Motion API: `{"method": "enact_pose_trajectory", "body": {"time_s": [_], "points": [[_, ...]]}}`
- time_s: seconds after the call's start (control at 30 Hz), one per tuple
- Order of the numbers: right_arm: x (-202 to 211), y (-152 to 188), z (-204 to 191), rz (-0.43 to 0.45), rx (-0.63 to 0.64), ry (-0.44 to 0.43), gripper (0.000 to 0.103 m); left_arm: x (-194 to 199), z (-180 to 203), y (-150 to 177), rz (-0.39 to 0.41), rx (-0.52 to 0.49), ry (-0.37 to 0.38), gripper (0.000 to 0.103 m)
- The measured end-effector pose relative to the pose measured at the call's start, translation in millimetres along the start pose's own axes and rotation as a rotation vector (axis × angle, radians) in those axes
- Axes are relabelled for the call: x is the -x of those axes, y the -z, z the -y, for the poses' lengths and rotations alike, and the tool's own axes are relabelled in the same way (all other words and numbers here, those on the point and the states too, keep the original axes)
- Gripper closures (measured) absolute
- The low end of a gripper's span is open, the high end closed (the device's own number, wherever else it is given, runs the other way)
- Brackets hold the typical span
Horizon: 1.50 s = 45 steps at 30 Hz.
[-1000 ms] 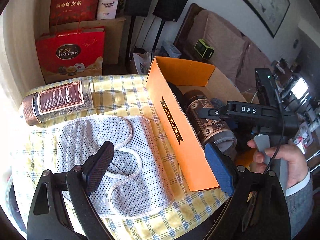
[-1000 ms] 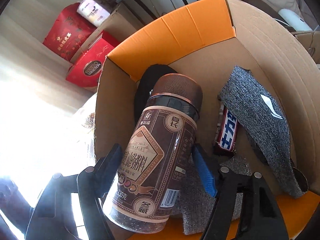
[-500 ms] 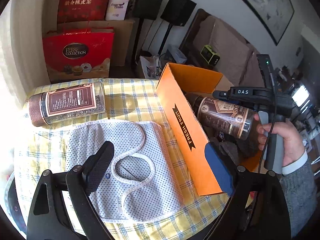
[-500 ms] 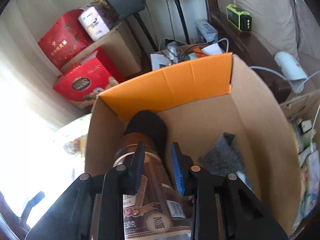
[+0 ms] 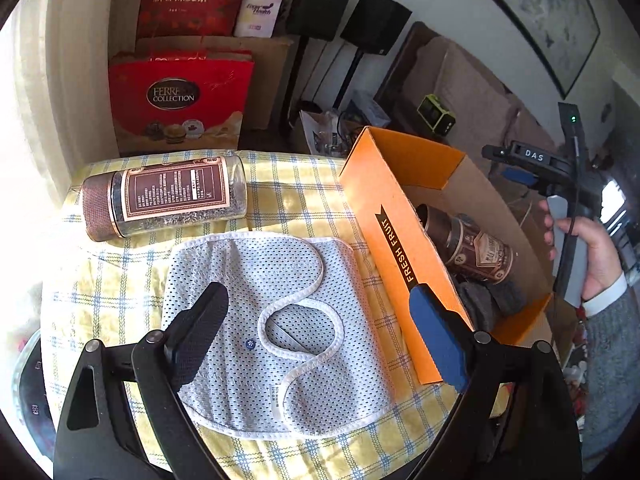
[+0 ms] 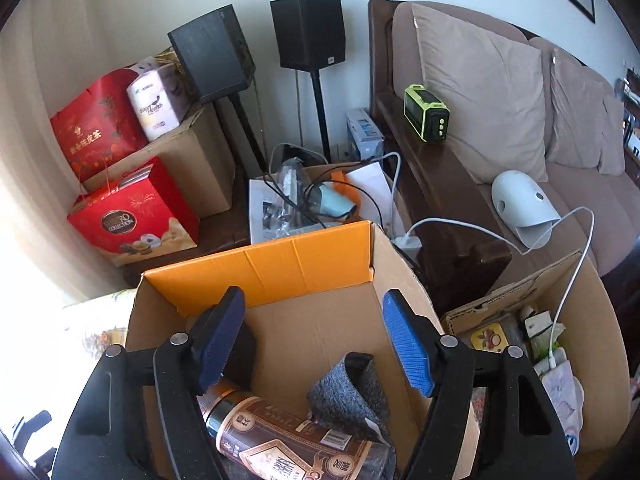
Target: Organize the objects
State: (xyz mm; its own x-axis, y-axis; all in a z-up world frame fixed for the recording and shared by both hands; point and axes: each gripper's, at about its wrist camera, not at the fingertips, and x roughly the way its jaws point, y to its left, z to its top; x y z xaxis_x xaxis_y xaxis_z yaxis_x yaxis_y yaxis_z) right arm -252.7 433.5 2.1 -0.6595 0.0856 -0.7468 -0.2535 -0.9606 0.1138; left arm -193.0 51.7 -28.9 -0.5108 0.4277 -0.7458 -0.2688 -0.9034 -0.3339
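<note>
An orange cardboard box (image 5: 394, 236) stands on the yellow checked tablecloth (image 5: 280, 188). A brown-labelled jar (image 5: 476, 246) lies inside it, also shown in the right wrist view (image 6: 296, 444), beside grey cloth (image 6: 348, 392). My right gripper (image 6: 314, 338) is open and empty, raised above the box (image 6: 280, 268); it also shows in the left wrist view (image 5: 524, 168). A second jar (image 5: 164, 196) lies on its side at the table's far left. A white mesh garment (image 5: 276, 320) lies flat in front. My left gripper (image 5: 320, 336) is open and empty above the garment.
Red gift boxes (image 5: 180, 100) and a brown carton stand beyond the table. Black speakers on stands (image 6: 308, 32) and a sofa (image 6: 500, 100) are behind the box. Another open carton (image 6: 540, 320) with small items sits to the right of the orange box.
My right gripper opened and let go of the jar, which now lies in the box. The gripper then lifted up and back. My left gripper stayed over the garment.
</note>
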Motion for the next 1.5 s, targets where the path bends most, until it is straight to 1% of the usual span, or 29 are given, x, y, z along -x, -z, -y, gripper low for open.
{"method": "enact_pose_trajectory", "body": {"time_s": [0.03,0.13,0.17,0.2,0.27,0.4,0.5,0.57,0.63,0.8,0.87,0.97,1.1,1.2,1.23,1.27,1.3,1.37,1.4,1.43,1.5], "points": [[1.7,3.0,-2.7,-0.004,0.009,0.004,0.023,0.7,-0.9,-0.2,0.000,0.000,-0.004,0.012],[8.6,13.2,-14.0,-0.016,0.057,-0.002,0.023,6.4,-6.6,-1.0,0.013,-0.004,-0.029,0.011],[10.6,16.6,-19.2,-0.016,0.070,-0.008,0.023,8.7,-9.7,-1.3,0.018,-0.004,-0.038,0.003],[13.0,19.6,-24.0,-0.017,0.081,-0.016,0.023,11.5,-13.8,-1.2,0.024,0.001,-0.040,0.000],[17.5,25.7,-34.4,-0.022,0.101,-0.043,0.023,17.3,-24.1,-2.0,0.033,0.017,-0.044,0.000],[26.0,34.2,-61.4,-0.021,0.154,-0.089,0.022,28.5,-51.1,-4.6,0.055,0.051,-0.100,0.000],[28.3,38.7,-83.6,-0.025,0.187,-0.121,0.021,34.9,-70.6,-6.4,0.054,0.059,-0.151,0.000],[27.4,40.9,-98.0,-0.033,0.201,-0.131,0.020,40.9,-84.1,-6.4,0.066,0.069,-0.190,0.000],[25.7,44.0,-111.8,-0.042,0.208,-0.148,0.018,46.0,-95.8,-7.3,0.074,0.082,-0.210,0.000],[19.8,50.7,-148.8,-0.054,0.261,-0.184,0.017,50.3,-119.0,-13.3,0.083,0.104,-0.274,0.000],[16.1,51.3,-162.3,-0.065,0.271,-0.208,0.017,51.3,-130.3,-16.7,0.099,0.133,-0.271,0.000],[12.1,50.9,-183.2,-0.075,0.285,-0.248,0.017,45.4,-143.9,-24.0,0.089,0.169,-0.245,0.000],[3.6,51.4,-215.7,-0.081,0.327,-0.272,0.018,30.1,-158.9,-36.5,0.060,0.188,-0.260,0.000],[-9.3,51.4,-238.8,-0.100,0.342,-0.294,0.022,16.4,-168.2,-44.3,0.043,0.182,-0.277,0.003],[-13.9,51.9,-246.2,-0.103,0.345,-0.296,0.025,12.1,-171.5,-46.1,0.041,0.189,-0.276,0.009],[-17.7,53.3,-252.6,-0.102,0.352,-0.297,0.031,7.3,-175.4,-48.1,0.037,0.196,-0.265,0.014],[-23.0,54.4,-259.4,-0.104,0.362,-0.298,0.034,2.0,-179.5,-49.8,0.030,0.208,-0.251,0.016],[-37.2,56.4,-269.3,-0.130,0.362,-0.301,0.052,-8.1,-187.6,-52.0,0.017,0.238,-0.229,0.030],[-45.2,57.2,-271.8,-0.150,0.350,-0.309,0.055,-13.4,-191.3,-52.8,0.009,0.251,-0.215,0.032],[-53.9,57.5,-272.6,-0.171,0.329,-0.321,0.058,-18.4,-194.5,-53.4,0.004,0.264,-0.199,0.035],[-68.3,57.9,-270.6,-0.189,0.291,-0.333,0.058,-27.0,-200.0,-54.6,-0.006,0.283,-0.184,0.038]]}}
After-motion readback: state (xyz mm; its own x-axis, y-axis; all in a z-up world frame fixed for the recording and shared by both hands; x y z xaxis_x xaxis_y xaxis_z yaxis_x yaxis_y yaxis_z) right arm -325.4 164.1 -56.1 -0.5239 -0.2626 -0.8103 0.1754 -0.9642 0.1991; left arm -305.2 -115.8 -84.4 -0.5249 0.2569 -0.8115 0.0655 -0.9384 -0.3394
